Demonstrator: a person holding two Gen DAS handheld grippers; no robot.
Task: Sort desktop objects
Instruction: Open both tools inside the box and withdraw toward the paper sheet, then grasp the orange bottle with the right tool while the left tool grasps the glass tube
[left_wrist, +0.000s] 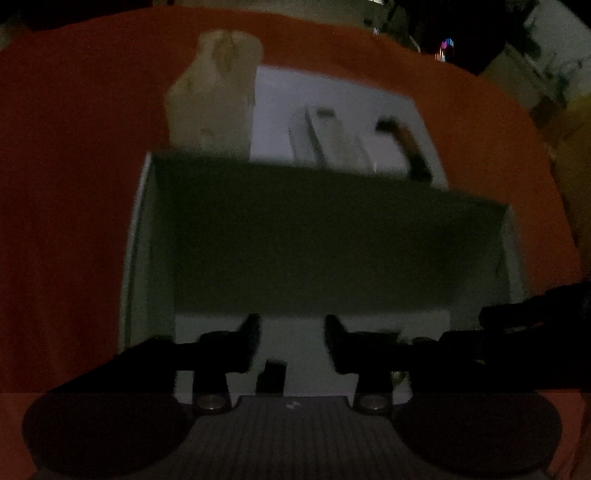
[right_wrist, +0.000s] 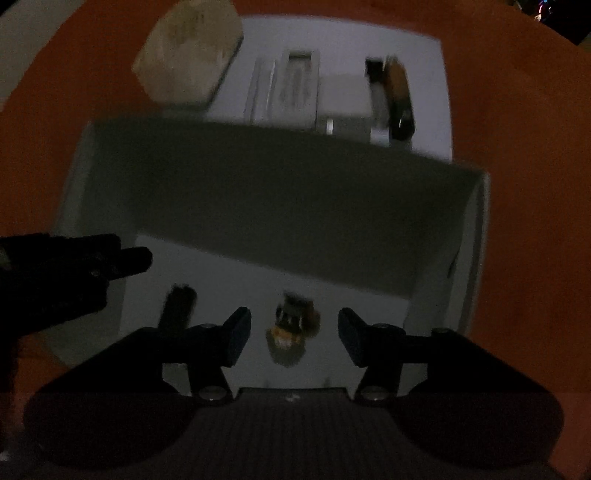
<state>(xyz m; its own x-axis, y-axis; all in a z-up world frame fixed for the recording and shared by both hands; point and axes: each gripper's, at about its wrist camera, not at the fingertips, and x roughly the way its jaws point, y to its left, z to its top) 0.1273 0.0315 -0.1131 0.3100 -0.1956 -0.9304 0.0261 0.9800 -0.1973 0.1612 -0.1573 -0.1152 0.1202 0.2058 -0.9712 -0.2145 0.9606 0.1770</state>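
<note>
only right wrist shows small brown object (right_wrist: 291, 332).

Both tools are showing black bodies with ribbed grey bases; the right gripper (right_wrist: 294, 334) is wearing blue pads (right_wrist: 239, 334), silver screws (right_wrist: 210, 392) glinting.

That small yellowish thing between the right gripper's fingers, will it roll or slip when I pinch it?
The small object looks lumpy and irregular, so it probably won't roll far. It seems light and may skid on the smooth white box floor. The right gripper is open around it; blur hides its material.
</note>
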